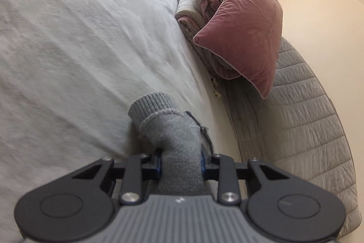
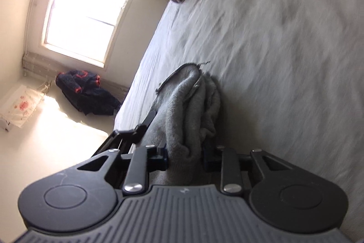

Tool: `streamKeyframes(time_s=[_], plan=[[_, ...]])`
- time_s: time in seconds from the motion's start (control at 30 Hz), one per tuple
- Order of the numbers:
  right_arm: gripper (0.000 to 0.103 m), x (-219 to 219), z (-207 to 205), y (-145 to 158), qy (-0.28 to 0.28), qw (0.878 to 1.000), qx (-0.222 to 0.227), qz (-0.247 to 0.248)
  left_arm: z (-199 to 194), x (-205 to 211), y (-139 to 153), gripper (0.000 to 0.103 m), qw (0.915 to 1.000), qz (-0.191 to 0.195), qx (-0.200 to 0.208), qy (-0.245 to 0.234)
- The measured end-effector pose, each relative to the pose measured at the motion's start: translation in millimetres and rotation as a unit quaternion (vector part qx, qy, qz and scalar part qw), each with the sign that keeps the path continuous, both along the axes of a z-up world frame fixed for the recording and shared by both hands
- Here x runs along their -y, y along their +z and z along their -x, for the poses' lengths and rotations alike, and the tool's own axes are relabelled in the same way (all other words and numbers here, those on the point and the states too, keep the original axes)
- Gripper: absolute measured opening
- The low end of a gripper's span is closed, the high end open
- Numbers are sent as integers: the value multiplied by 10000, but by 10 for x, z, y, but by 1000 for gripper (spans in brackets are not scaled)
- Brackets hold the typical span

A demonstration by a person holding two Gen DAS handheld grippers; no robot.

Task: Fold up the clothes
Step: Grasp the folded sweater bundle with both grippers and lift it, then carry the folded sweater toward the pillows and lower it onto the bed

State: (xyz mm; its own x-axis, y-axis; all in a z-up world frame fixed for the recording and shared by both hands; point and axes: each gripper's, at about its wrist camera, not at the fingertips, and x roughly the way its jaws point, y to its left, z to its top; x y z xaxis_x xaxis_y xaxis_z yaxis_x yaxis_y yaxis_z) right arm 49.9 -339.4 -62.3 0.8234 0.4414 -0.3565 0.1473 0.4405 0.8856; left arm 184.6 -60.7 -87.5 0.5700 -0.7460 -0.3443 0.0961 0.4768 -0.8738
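A grey knitted garment (image 1: 168, 131) with a ribbed cuff sticks up between the fingers of my left gripper (image 1: 180, 162), which is shut on it above the white bed sheet (image 1: 79, 38). In the right wrist view another bunched part of the grey garment (image 2: 188, 111) is clamped in my right gripper (image 2: 185, 156), also shut on it. The other gripper's black arm (image 2: 141, 126) shows just left of that bunch. The rest of the garment is hidden below both grippers.
A pink pillow (image 1: 245, 31) leans on rolled bedding (image 1: 200, 3) against a grey quilted headboard (image 1: 307, 117). In the right wrist view there is a bright window (image 2: 86, 17), a dark garment with red trim (image 2: 86, 92) on the floor, and a floral cloth (image 2: 18, 106).
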Motion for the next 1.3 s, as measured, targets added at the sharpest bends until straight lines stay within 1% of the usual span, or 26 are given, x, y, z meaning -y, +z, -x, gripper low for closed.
streamKeyframes(time_s=[0.1, 0.27, 0.33, 0.5, 0.53, 0.67, 0.8, 0.93, 0.97, 1.07, 1.13, 1.17, 1.27, 1.3], plan=[[28, 242, 26, 46, -214, 9997, 21, -61, 22, 228, 81, 28, 10000, 28, 58, 66], [27, 594, 39, 258, -326, 9993, 68, 171, -1, 640, 201, 27, 9998, 104, 124, 78], [27, 745, 58, 307, -364, 9991, 104, 205, -27, 846, 255, 27, 9998, 119, 187, 24], [27, 1283, 135, 363, -379, 9986, 170, 327, -65, 1434, 404, 27, 9992, 83, 390, -69], [27, 1381, 51, 395, -364, 9985, 177, 357, -61, 1553, 419, 27, 9990, 92, 424, -68], [27, 1792, 2, 416, -303, 9982, 164, 489, -104, 2000, 401, 27, 9989, 116, 451, -50], [27, 2171, -76, 353, -322, 9978, 194, 549, -204, 2372, 316, 27, 9988, 286, 398, -36], [27, 2450, -94, 276, -417, 9966, 268, 652, -304, 2693, 252, 27, 9984, 303, 457, -131], [27, 2492, -88, 236, -452, 9963, 261, 679, -323, 2767, 238, 27, 9983, 269, 492, -161], [28, 2606, -74, 100, -561, 9953, 192, 760, -363, 2969, 190, 27, 9971, -117, 701, -259], [28, 2649, -84, -12, -599, 9944, 30, 865, -363, 3052, 130, 29, 9950, -500, 818, -287], [32, 2695, -79, -78, -598, 9938, -55, 933, -353, 3075, 102, 31, 9929, -712, 913, -266], [45, 2705, -10, -158, -728, 9929, -51, 938, -320, 3064, 100, 46, 9853, -1196, 1198, -227], [46, 2698, 17, -155, -761, 9928, -47, 924, -323, 3032, 128, 47, 9836, -1286, 1235, -255]])
